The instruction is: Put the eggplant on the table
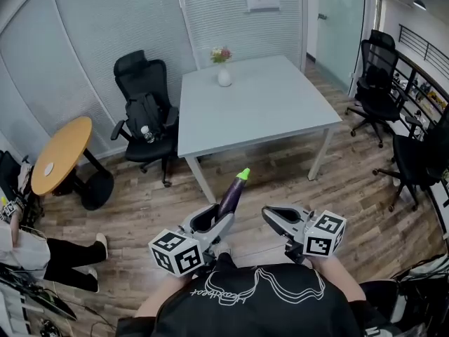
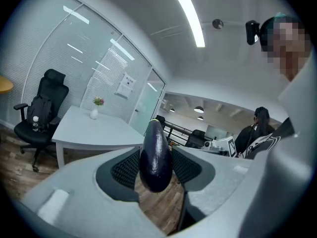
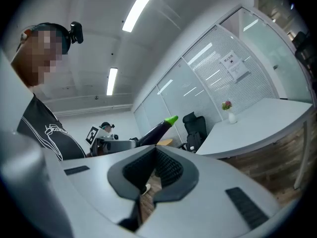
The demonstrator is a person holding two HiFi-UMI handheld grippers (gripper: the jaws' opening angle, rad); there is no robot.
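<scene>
A dark purple eggplant (image 1: pixel 231 196) with a green stem end sticks up and forward from my left gripper (image 1: pixel 214 220), which is shut on its lower part. In the left gripper view the eggplant (image 2: pixel 155 155) stands upright between the two black pads (image 2: pixel 125 168). My right gripper (image 1: pixel 270 215) hangs beside it at the same height, jaws together with nothing between them (image 3: pixel 156 155). In the right gripper view the eggplant (image 3: pixel 158 129) shows to its left. The pale grey square table (image 1: pixel 259 104) stands ahead of both grippers, past a stretch of wooden floor.
A white vase with flowers (image 1: pixel 224 72) stands at the table's far edge. A black office chair with a backpack (image 1: pixel 147 114) is left of the table, and a round wooden table (image 1: pixel 63 153) is further left. More black chairs (image 1: pixel 379 83) stand at the right. A person (image 1: pixel 28 251) sits at lower left.
</scene>
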